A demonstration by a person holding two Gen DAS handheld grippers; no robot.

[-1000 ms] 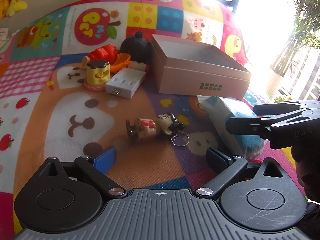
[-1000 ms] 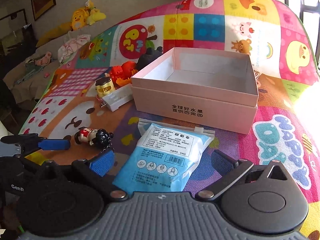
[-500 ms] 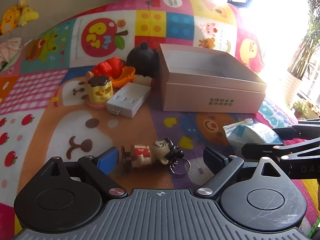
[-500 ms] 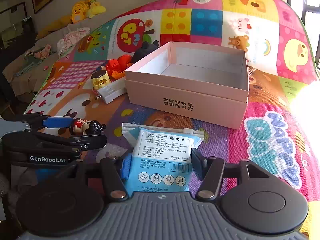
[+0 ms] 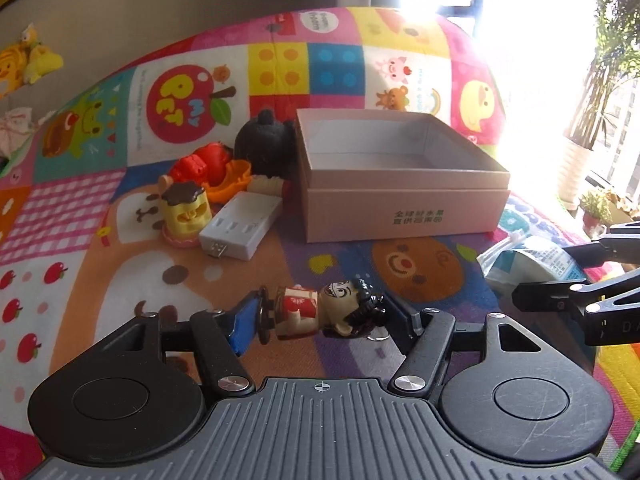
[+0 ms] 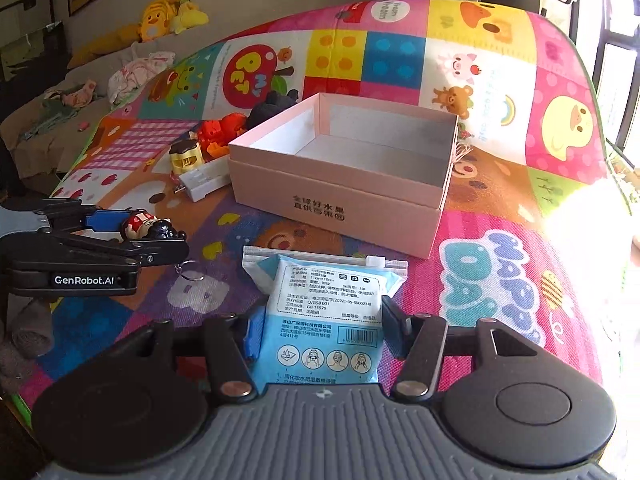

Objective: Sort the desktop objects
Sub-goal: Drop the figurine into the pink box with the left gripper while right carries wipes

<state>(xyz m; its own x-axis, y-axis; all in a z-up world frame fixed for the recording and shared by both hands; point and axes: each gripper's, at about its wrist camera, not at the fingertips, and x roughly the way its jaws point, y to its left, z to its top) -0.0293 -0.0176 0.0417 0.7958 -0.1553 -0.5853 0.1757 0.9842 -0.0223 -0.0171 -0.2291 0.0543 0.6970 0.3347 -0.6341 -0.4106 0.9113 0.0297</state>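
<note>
My left gripper (image 5: 320, 316) is shut on a small doll keychain (image 5: 320, 310) with a red body and black hair, held just above the mat; it also shows in the right wrist view (image 6: 148, 224), its ring hanging down. My right gripper (image 6: 316, 332) is shut on a blue wipes packet (image 6: 324, 312), raised slightly; the packet's end shows at the right of the left wrist view (image 5: 528, 258). An open, empty pink box (image 5: 400, 208) (image 6: 340, 208) stands beyond both grippers on the colourful play mat (image 5: 120, 264).
Left of the box lie a white power adapter (image 5: 240, 230), a yellow pudding-shaped toy (image 5: 185, 214), a red-orange toy (image 5: 208, 168) and a black plush-like item (image 5: 264, 148). Plush toys and clothes lie on a sofa (image 6: 120, 64) at the far left. Potted plants (image 5: 580, 160) stand at the right.
Both grippers closed: the left on the doll keychain, the right on the wipes packet. Both objects have lifted slightly and both views have moved closer to the box.
</note>
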